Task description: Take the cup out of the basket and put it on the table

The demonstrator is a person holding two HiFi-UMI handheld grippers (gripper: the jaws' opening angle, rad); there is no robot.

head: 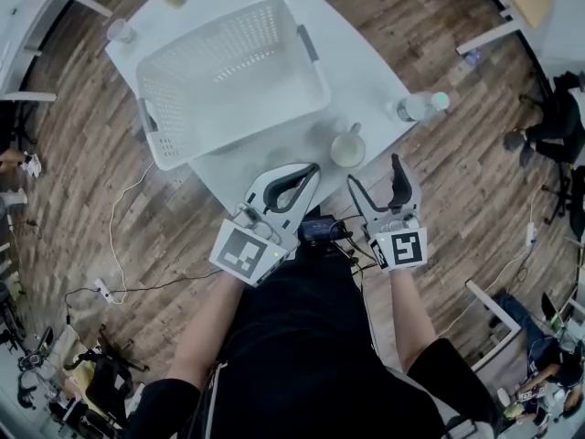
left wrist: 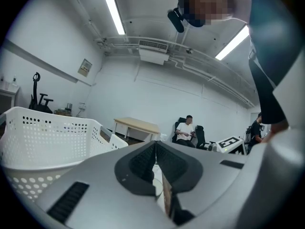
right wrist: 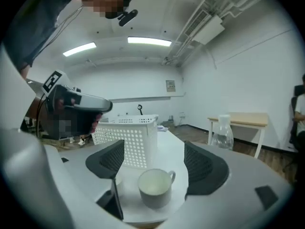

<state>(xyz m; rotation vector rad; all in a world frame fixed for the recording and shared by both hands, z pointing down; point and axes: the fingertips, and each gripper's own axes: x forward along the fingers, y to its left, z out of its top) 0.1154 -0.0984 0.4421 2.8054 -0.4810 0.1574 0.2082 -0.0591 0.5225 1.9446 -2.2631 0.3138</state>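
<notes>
No legible words, brands or numbers in any view. Black-and-white square pattern marker on left gripper, another on right gripper: coded blocks only, no characters. Small wall-mounted paper notice: print too small to read.

White, black-padded left tool and right tool; square-marker cubes; black top.
</notes>
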